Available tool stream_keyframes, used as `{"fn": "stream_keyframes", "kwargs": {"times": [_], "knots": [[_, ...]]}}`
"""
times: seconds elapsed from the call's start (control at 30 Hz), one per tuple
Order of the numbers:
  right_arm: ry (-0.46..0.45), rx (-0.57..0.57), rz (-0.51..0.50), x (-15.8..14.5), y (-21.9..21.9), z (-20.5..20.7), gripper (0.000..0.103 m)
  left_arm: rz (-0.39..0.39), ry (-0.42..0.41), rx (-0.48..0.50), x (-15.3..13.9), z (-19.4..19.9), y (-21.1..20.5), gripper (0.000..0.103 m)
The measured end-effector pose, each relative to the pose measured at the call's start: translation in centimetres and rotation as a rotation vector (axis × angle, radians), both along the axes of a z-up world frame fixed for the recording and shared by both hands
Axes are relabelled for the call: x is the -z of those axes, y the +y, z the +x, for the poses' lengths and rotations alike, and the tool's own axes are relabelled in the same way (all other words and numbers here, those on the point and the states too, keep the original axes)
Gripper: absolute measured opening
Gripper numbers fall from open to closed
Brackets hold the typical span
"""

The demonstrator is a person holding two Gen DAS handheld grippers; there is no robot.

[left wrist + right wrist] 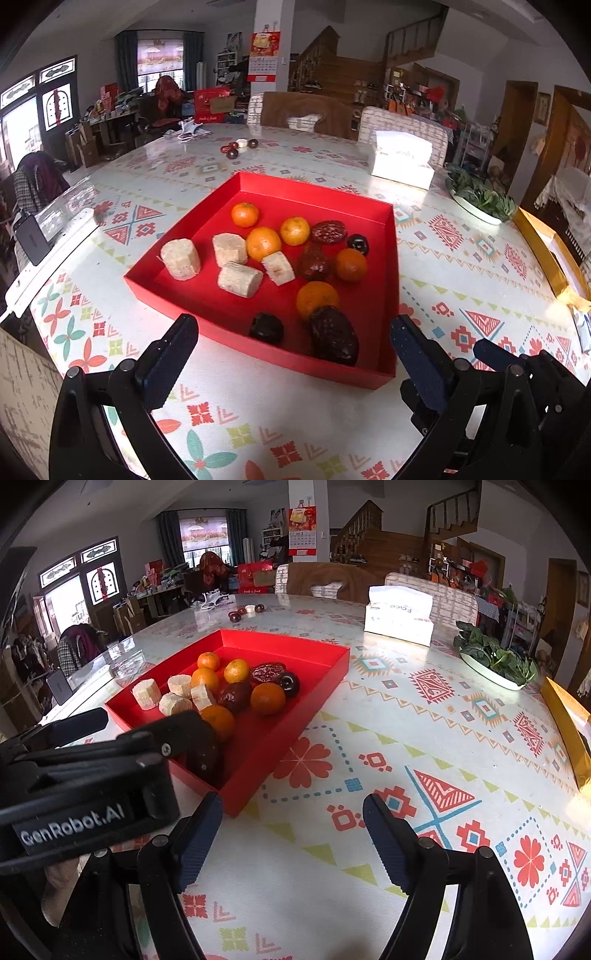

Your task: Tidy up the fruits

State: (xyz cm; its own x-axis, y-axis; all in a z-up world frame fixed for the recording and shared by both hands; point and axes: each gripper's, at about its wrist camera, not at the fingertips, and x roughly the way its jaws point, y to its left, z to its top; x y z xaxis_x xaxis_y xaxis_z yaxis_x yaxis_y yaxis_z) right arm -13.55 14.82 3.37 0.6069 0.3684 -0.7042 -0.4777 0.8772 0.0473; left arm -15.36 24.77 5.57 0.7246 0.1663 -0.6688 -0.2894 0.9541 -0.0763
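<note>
A: Where are the fruits?
B: Small orange mandarins (263,243), wrinkled dark red dates (327,232) and pale cylindrical cakes (180,258) lie inside the shallow red cardboard tray (314,186).
A: The tools?
B: Left gripper (293,345) gapes just before the tray, empty; right gripper (291,825) spread beside it, empty.

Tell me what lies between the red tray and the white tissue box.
Only bare patterned tablecloth separates the red tray from the tissue box; the right wrist view shows it best.
</note>
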Motion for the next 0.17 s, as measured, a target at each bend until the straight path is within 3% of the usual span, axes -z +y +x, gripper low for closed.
{"fn": "stream_keyframes", "kwargs": {"times": [0.17], "knots": [[0.008, 0.0, 0.004, 0.12, 0.11, 0.16, 0.083, 0.026, 0.004, -0.028, -0.14, 0.0, 0.17, 0.103]]}}
